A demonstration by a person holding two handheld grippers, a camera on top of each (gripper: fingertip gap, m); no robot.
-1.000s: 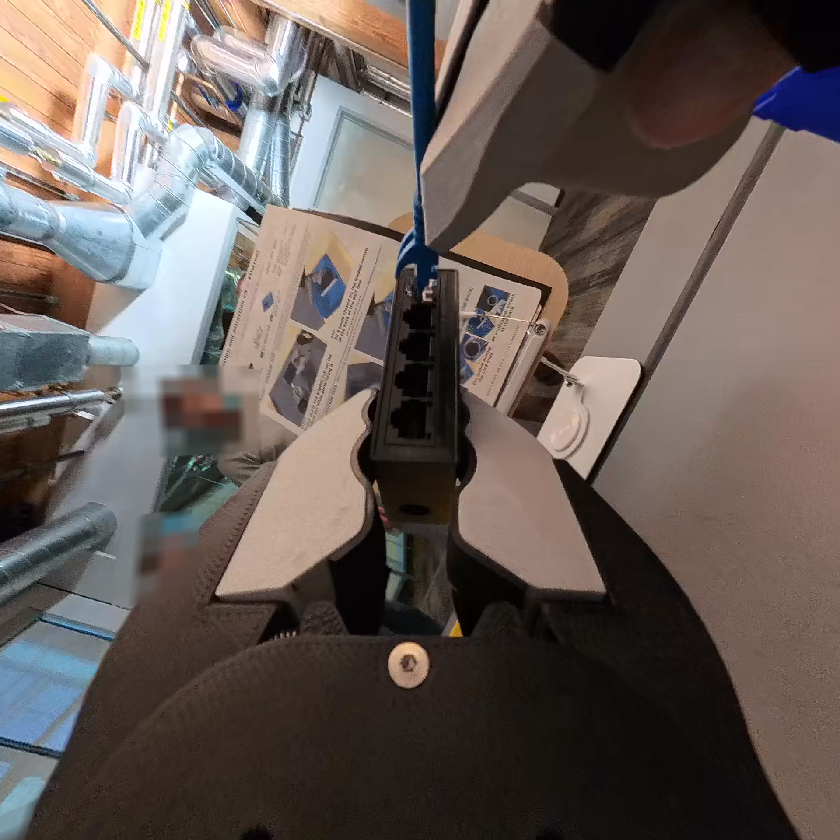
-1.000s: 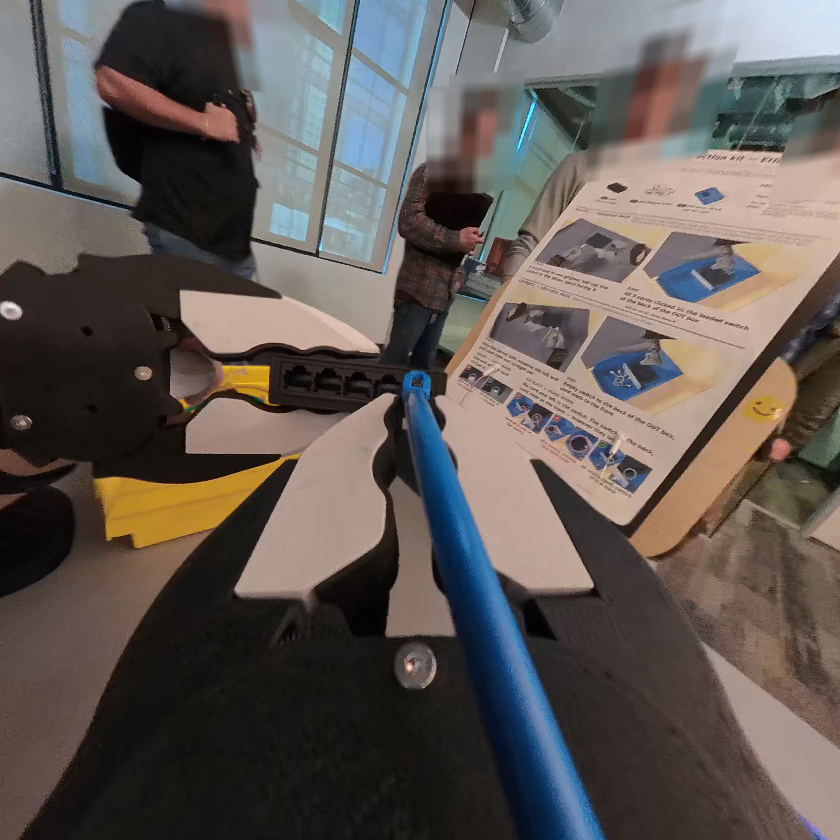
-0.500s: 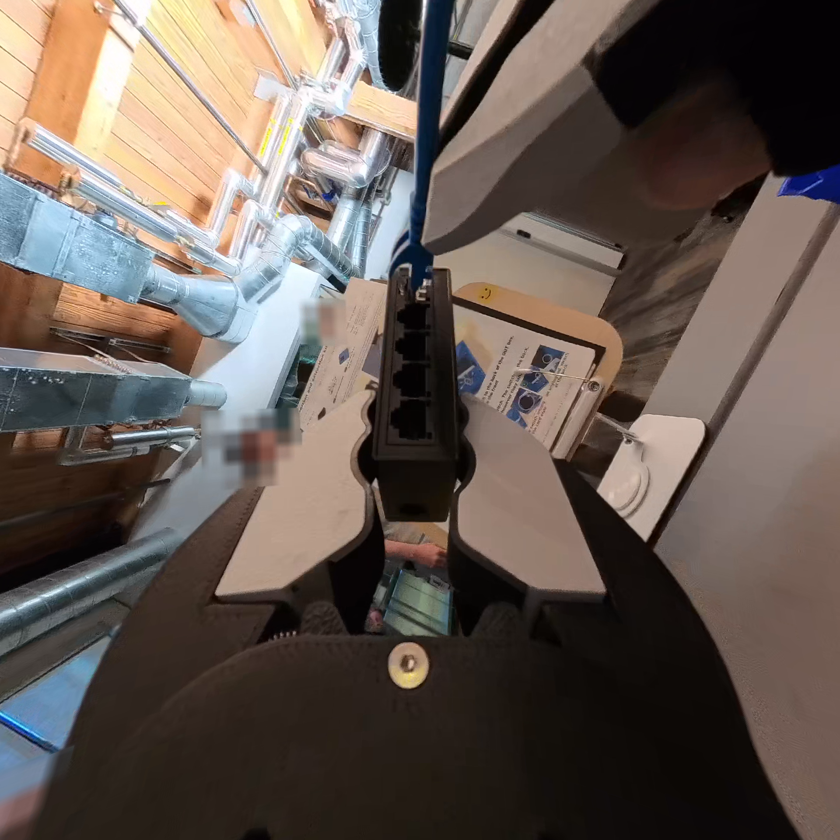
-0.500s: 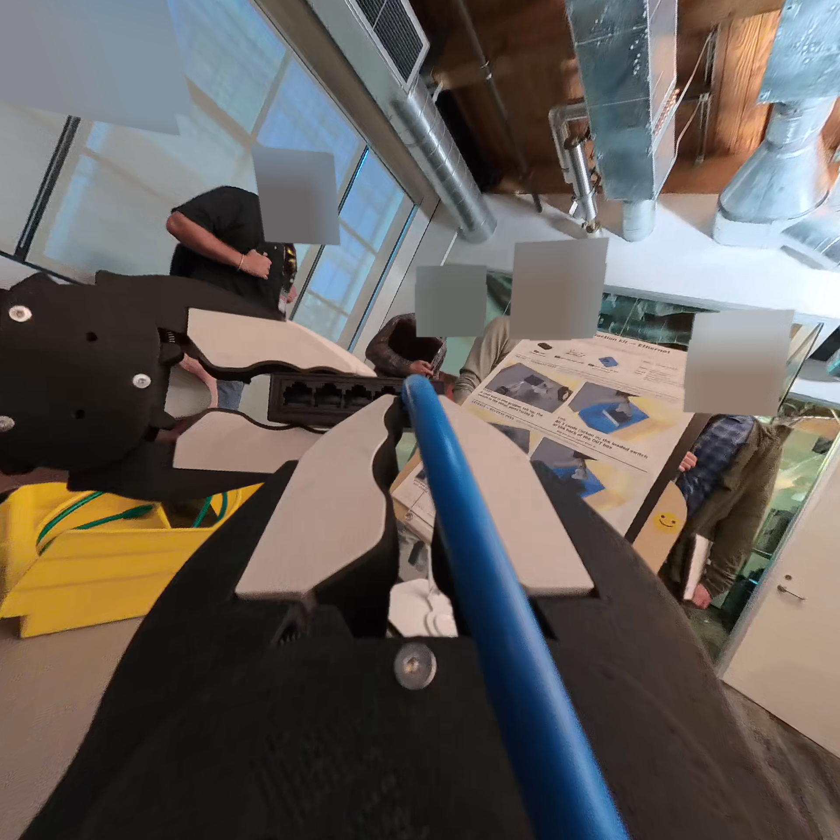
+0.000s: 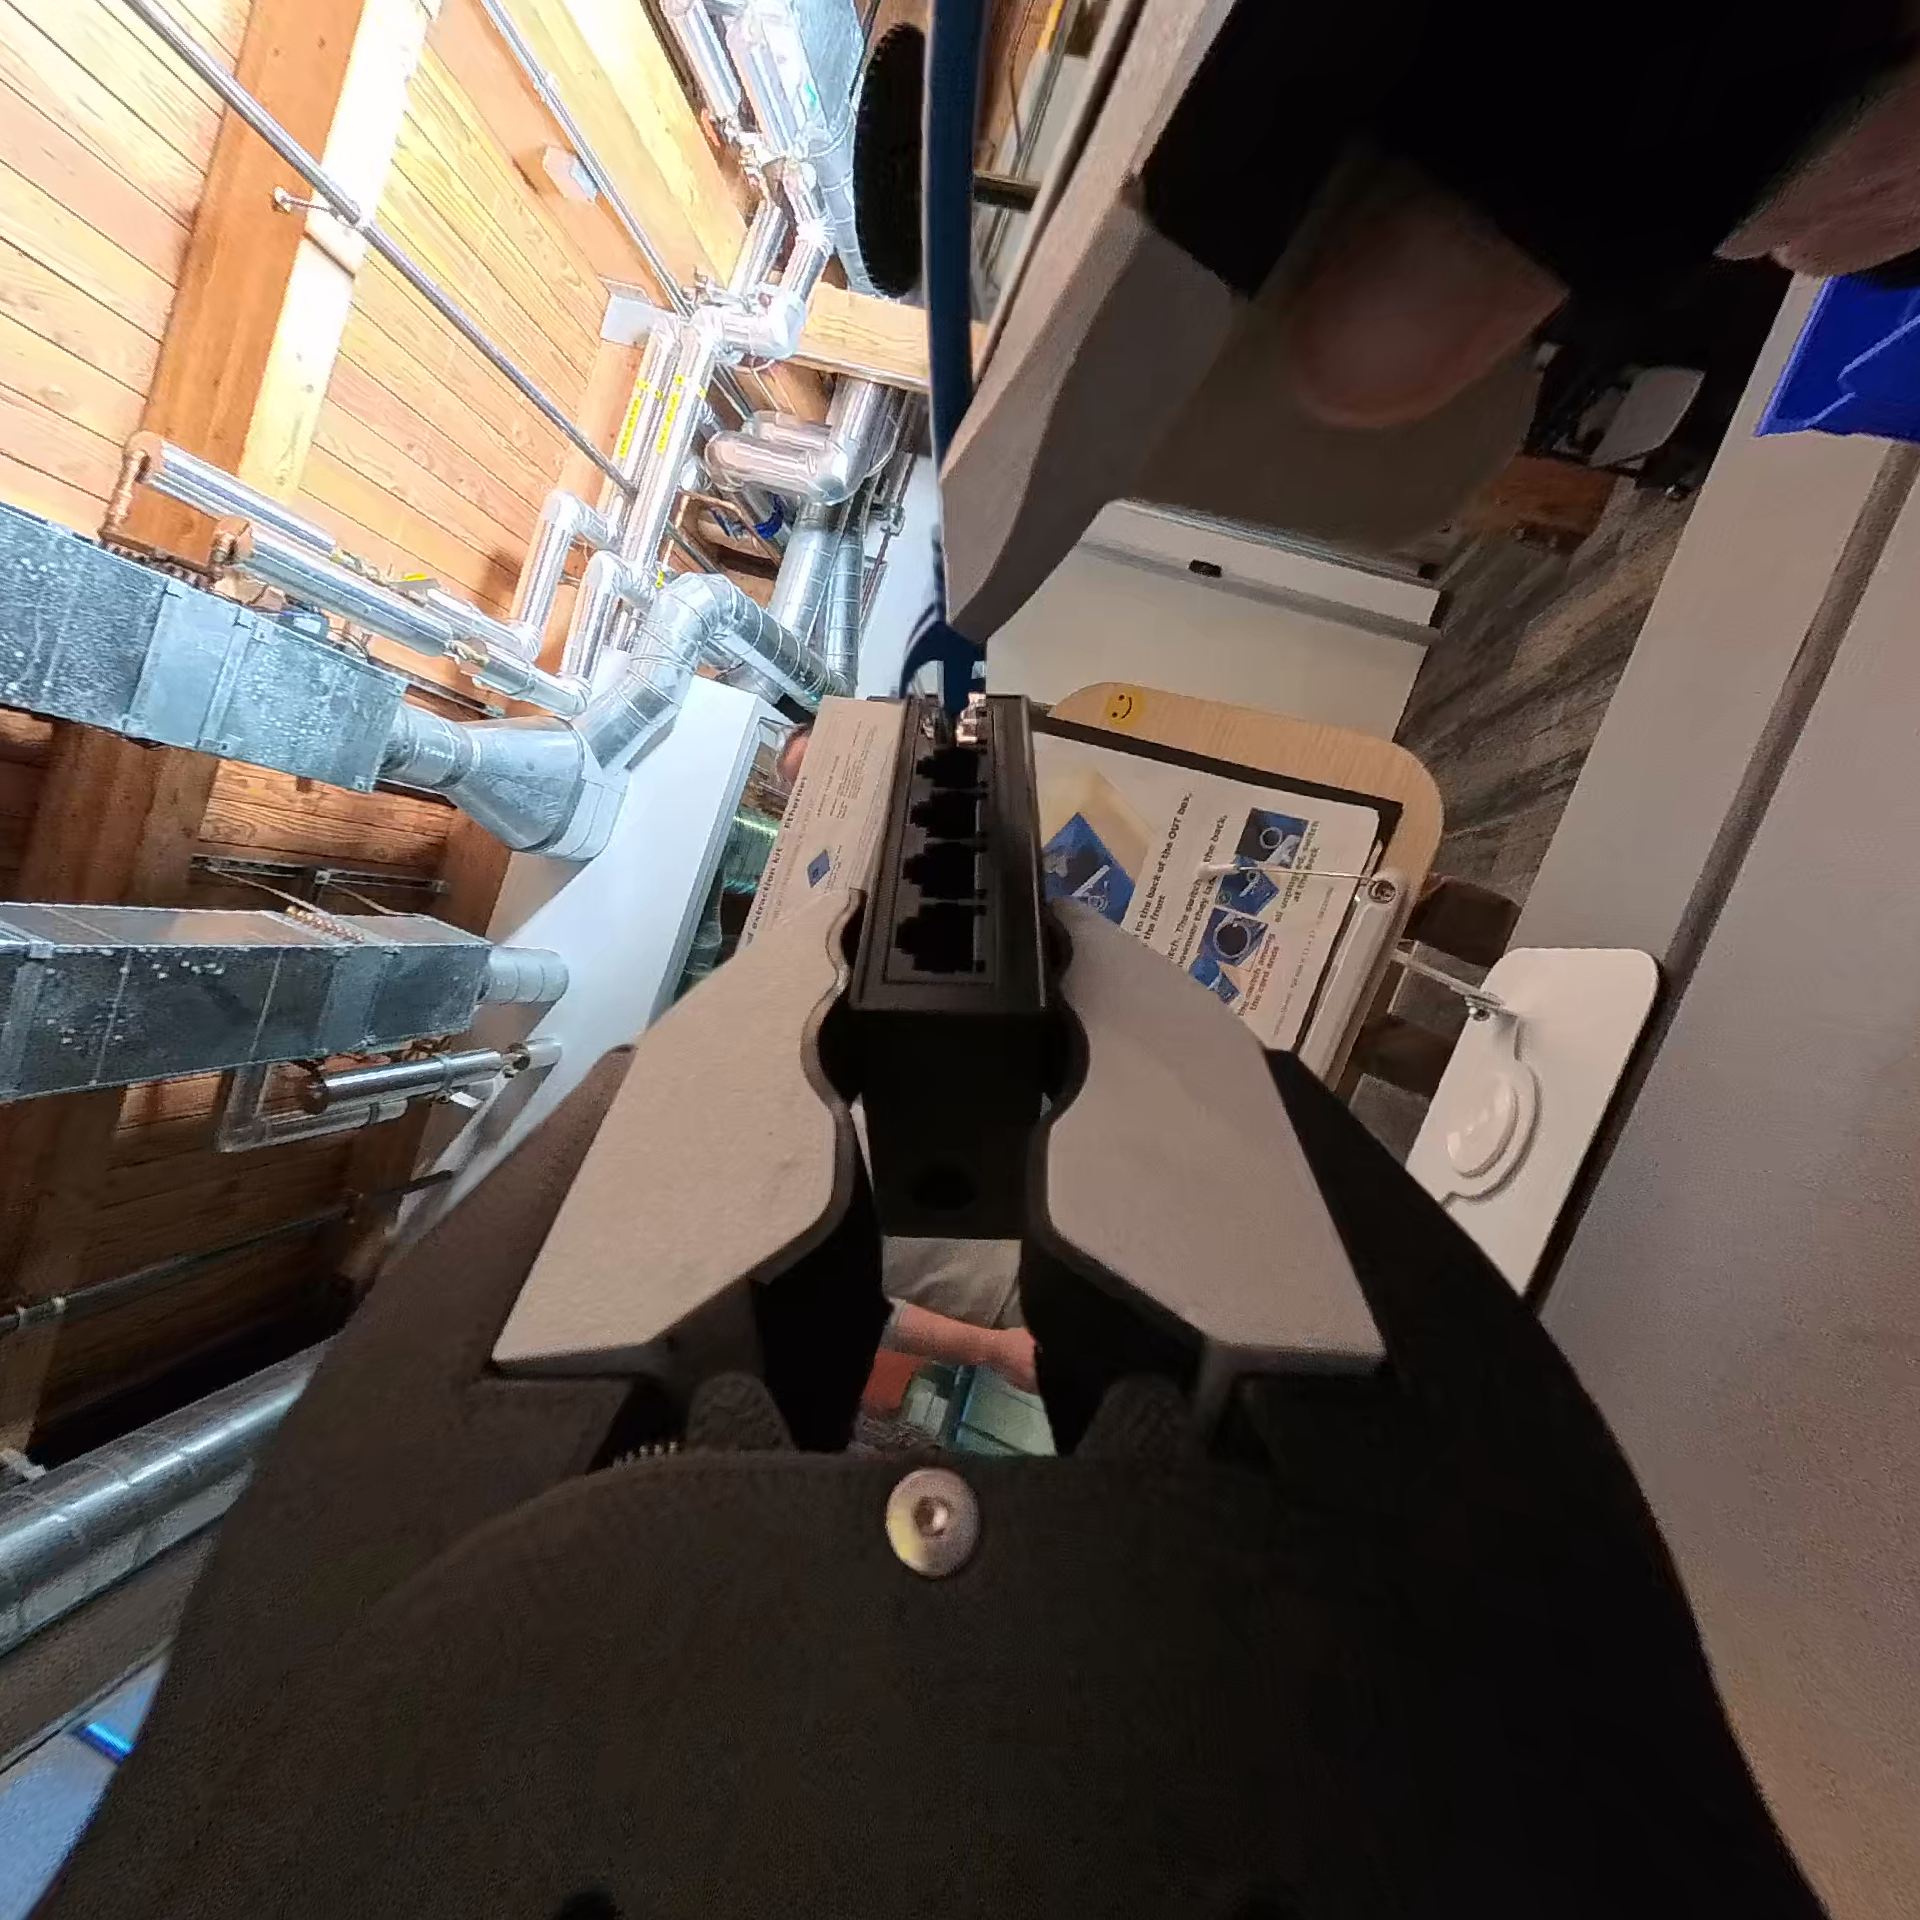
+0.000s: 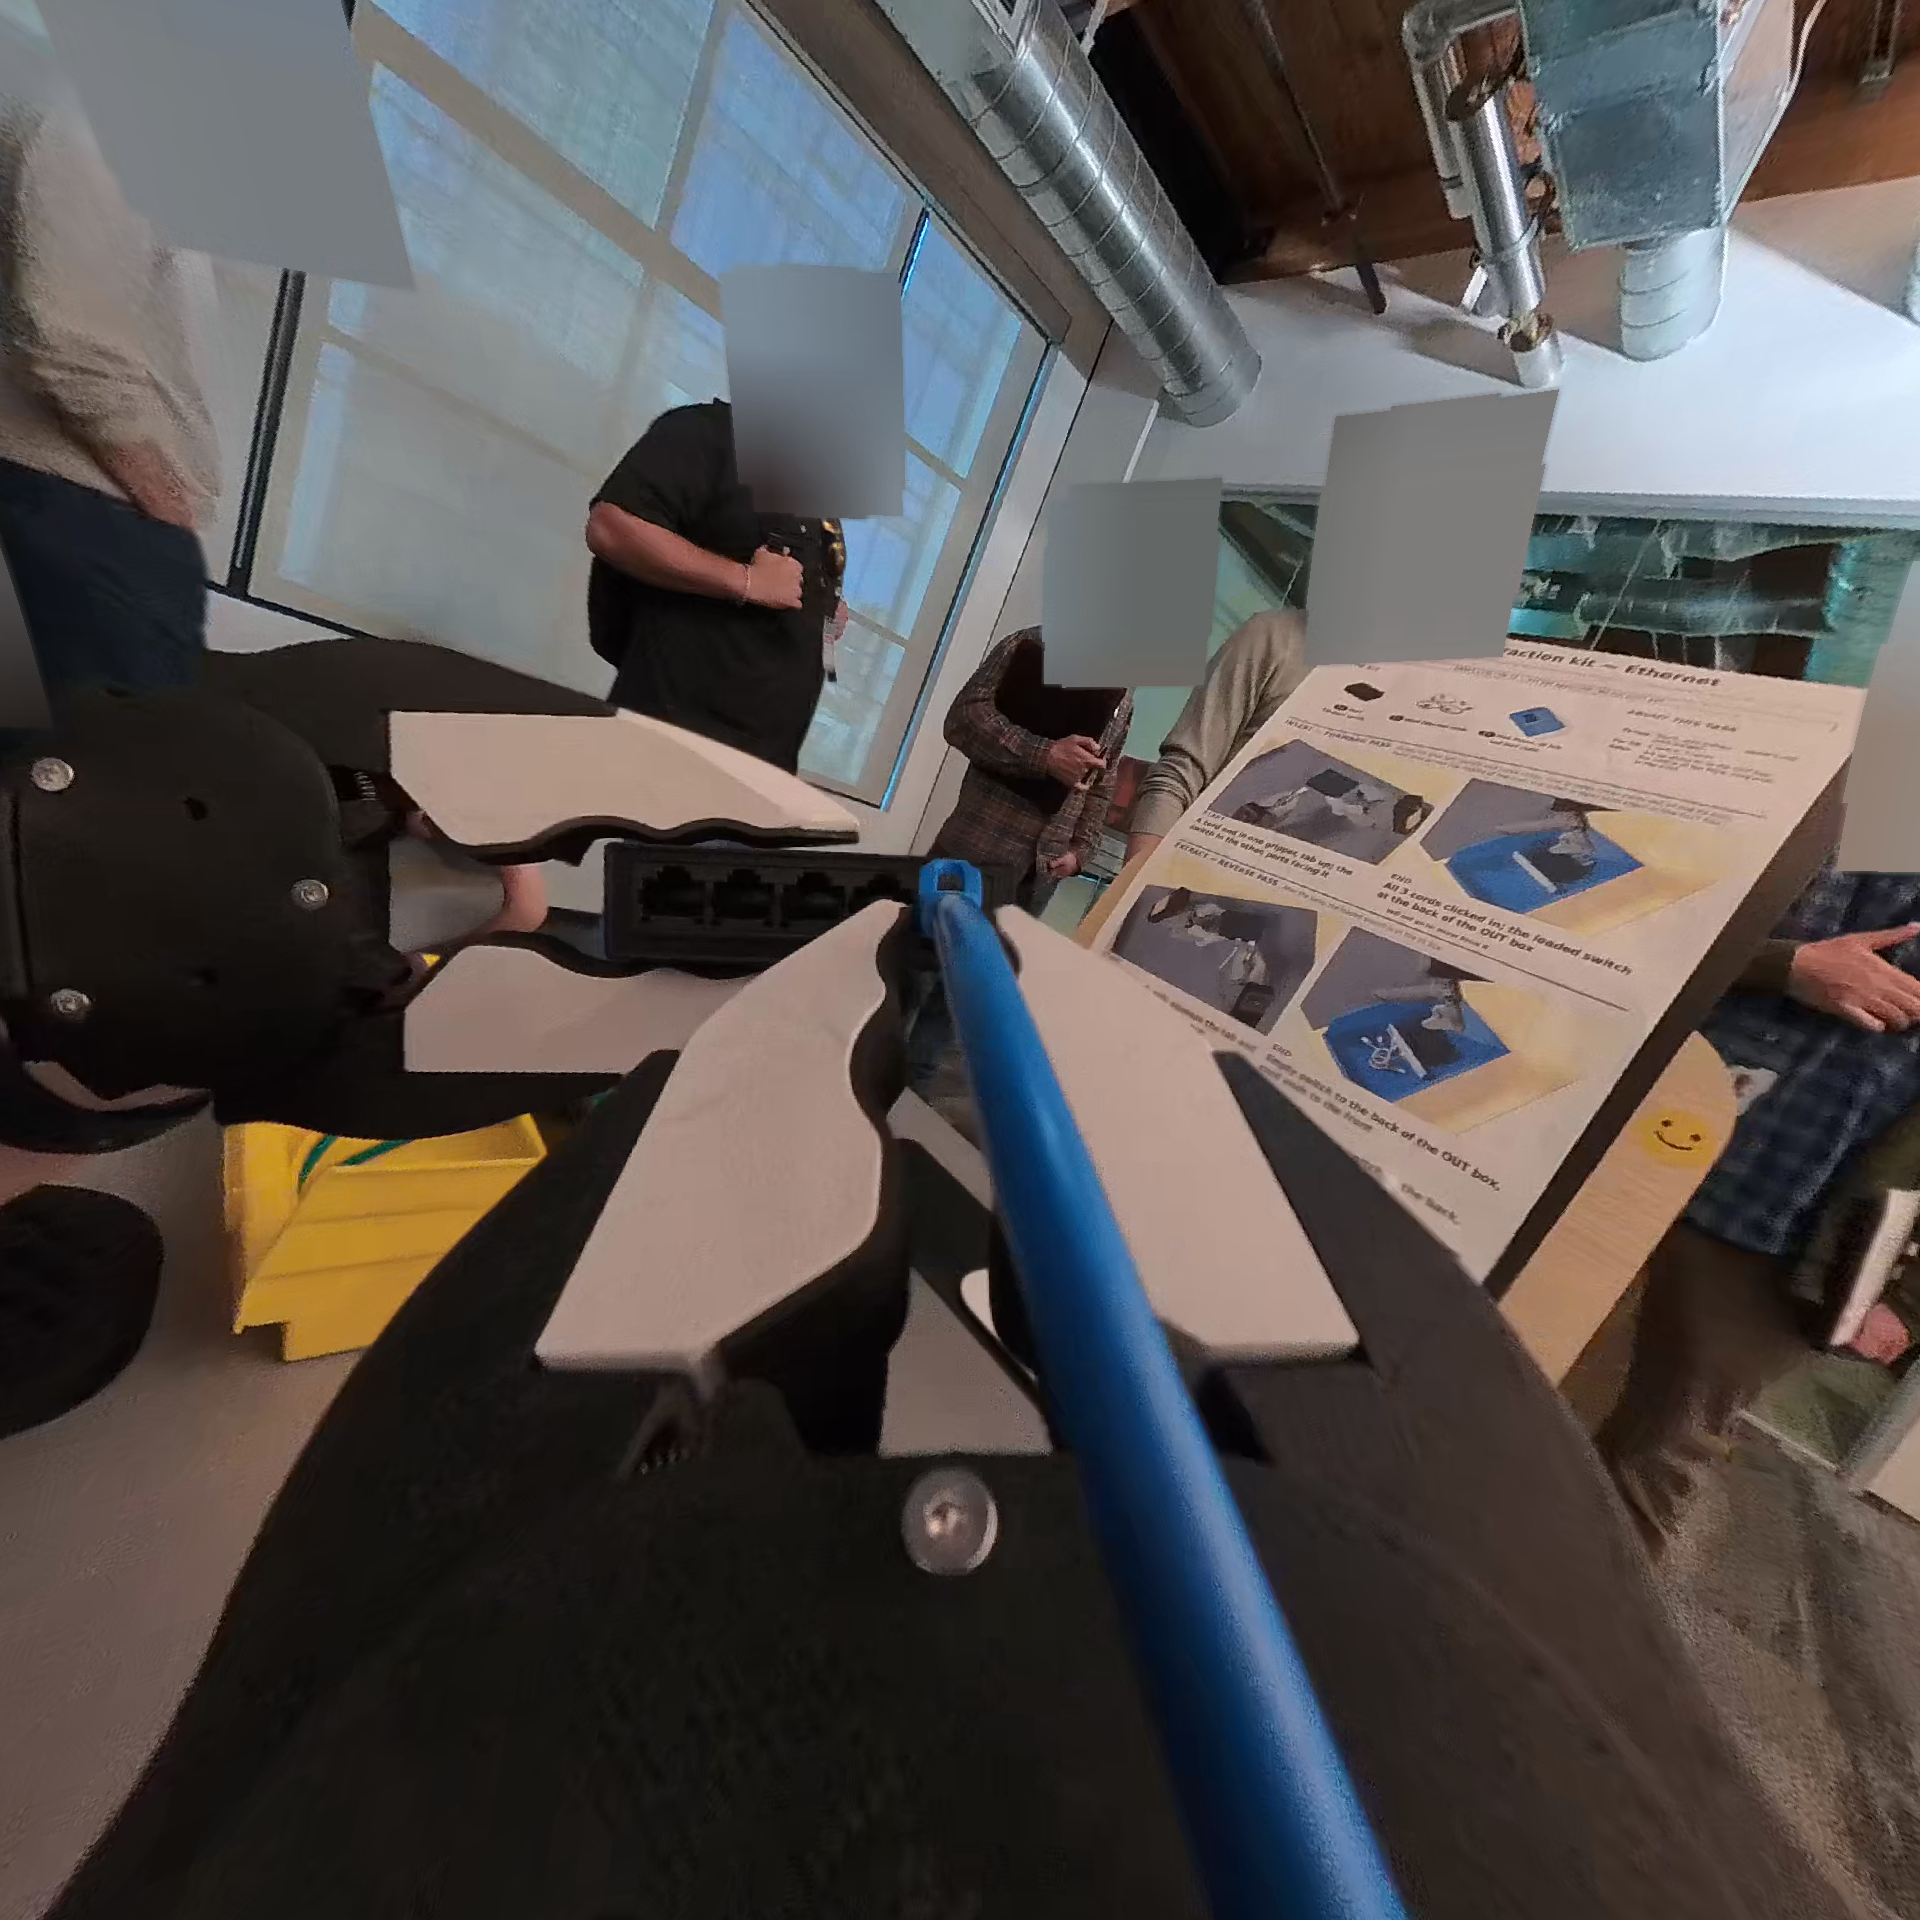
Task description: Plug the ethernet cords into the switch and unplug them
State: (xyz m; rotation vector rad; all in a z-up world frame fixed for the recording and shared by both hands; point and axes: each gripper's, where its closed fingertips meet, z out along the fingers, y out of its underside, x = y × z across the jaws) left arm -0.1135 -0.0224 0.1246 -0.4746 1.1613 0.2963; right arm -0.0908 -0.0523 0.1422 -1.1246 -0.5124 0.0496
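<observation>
The black switch (image 5: 951, 862) is clamped at its near end in my left gripper (image 5: 956, 914), port row facing up; three ports show empty. The blue ethernet cord (image 5: 943, 312) comes down from above, and its plug (image 5: 961, 717) sits at the far end port. I cannot tell how deep it is seated. In the right wrist view my right gripper (image 6: 948, 914) is shut on the blue plug boot (image 6: 948, 885) against the switch (image 6: 769, 904), with the cord (image 6: 1091, 1299) trailing back over it. A finger (image 6: 623, 769) of the left gripper holds the switch from the left.
A yellow bin (image 6: 364, 1216) with green cord stands on the grey table (image 6: 125, 1558) below the switch. An instruction board (image 6: 1455, 935) leans at the right, with a white plate (image 5: 1507, 1091) beside it. A blue bin (image 5: 1860, 364) shows at the edge. Several people stand behind. One gripper's finger ends stand about 5 cm off the other's.
Both grippers have tilted and risen together, so the views now show more ceiling and ducts. The plug has stayed at the end port and both grips are unchanged.
</observation>
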